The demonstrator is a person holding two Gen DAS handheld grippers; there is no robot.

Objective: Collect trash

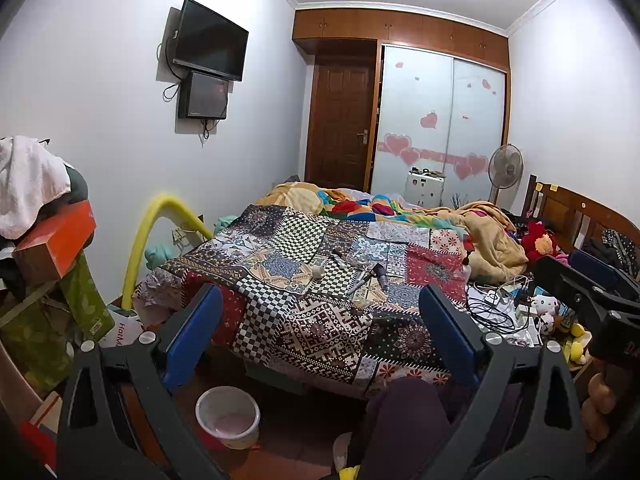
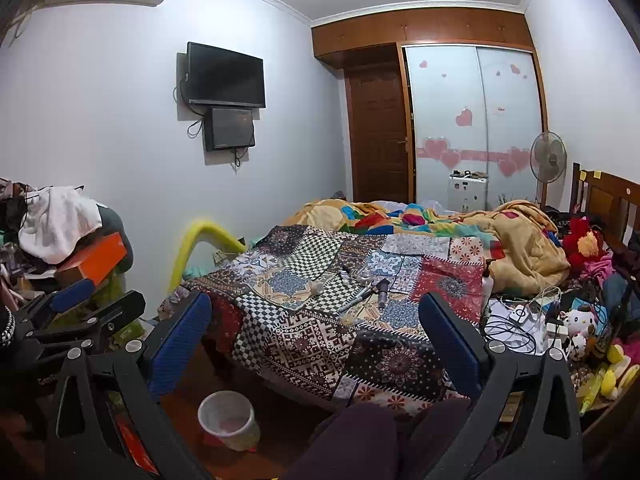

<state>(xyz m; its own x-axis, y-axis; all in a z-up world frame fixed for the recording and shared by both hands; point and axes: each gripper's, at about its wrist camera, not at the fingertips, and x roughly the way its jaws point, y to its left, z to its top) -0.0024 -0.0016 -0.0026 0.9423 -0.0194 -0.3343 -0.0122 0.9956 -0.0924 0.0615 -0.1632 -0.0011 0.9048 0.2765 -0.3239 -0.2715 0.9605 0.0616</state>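
though beyond claw (image 1: 320,312), trash (image 1: 318,271) abed

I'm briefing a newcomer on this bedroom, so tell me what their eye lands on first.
The patchwork quilt dominates, spread over the bed in the middle with small items scattered on it, among them a crumpled white wad. A black TV hangs on the left wall, and pink heart stickers dot the wardrobe doors at the far end. Below, a small waste bin stands on the floor at the bed's foot, between the open left claw and right claw.
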